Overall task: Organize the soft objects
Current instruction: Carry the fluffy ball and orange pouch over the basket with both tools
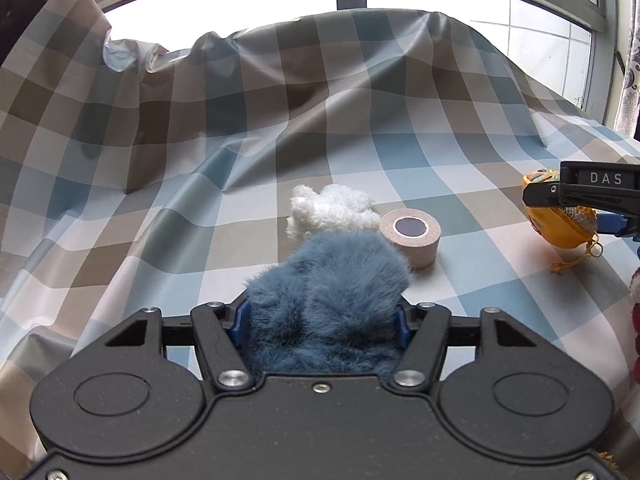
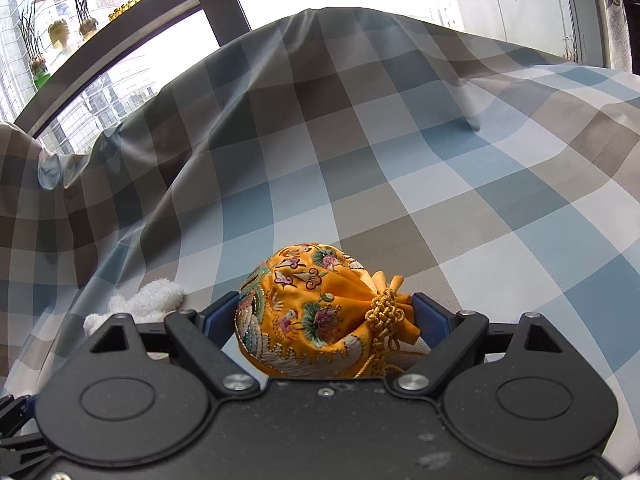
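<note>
My left gripper (image 1: pixel 322 316) is shut on a fluffy blue plush (image 1: pixel 328 292), which fills the space between its blue pads just above the checked cloth. Beyond it lie a white fluffy plush (image 1: pixel 328 210) and a beige tape roll (image 1: pixel 412 236). My right gripper (image 2: pixel 326 312) is shut on an embroidered orange drawstring pouch (image 2: pixel 308 312) with a gold knot. In the left wrist view the right gripper (image 1: pixel 560 208) shows at the right edge, holding the pouch (image 1: pixel 564 228) slightly above the cloth. The white plush (image 2: pixel 140 304) also shows at the left in the right wrist view.
A checked blue, beige and white cloth (image 1: pixel 200 200) covers the table and rises in folds at the back. Windows (image 1: pixel 240 4) stand behind. A red and white object (image 1: pixel 635 300) shows at the right edge of the left wrist view.
</note>
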`<act>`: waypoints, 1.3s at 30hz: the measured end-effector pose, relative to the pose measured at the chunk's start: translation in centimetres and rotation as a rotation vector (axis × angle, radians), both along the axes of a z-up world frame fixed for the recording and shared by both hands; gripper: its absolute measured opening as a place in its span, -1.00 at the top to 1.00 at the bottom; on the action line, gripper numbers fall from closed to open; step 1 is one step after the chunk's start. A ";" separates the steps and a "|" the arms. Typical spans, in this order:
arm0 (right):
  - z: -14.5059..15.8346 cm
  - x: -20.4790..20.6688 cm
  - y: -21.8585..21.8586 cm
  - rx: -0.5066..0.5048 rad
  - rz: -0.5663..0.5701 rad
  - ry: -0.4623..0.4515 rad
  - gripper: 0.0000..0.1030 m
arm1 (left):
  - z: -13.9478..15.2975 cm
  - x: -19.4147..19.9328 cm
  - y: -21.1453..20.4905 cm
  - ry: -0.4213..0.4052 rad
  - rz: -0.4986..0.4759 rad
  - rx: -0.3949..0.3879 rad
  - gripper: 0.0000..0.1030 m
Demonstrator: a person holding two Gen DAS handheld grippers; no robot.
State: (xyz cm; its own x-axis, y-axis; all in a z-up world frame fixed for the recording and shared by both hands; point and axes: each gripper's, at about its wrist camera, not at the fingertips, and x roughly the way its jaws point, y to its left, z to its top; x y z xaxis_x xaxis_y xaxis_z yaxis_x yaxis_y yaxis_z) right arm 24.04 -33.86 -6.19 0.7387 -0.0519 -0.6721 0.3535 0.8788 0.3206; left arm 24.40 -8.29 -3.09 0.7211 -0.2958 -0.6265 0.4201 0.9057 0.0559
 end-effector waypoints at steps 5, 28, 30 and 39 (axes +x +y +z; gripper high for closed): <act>0.7 -1.1 0.1 0.010 -0.006 -0.050 -0.75 | 2.2 -1.9 1.4 0.015 0.074 -0.016 -0.14; 8.8 -21.6 6.7 -0.094 0.141 -0.033 -0.77 | 5.3 -16.5 6.6 0.108 0.152 -0.061 -0.14; 9.0 -23.1 7.7 -0.093 0.161 -0.013 -0.77 | 5.0 -17.5 6.9 0.117 0.153 -0.056 -0.14; 8.2 -26.5 12.1 -0.116 0.248 0.164 -0.77 | 3.0 -21.4 7.3 0.227 0.141 -0.049 -0.14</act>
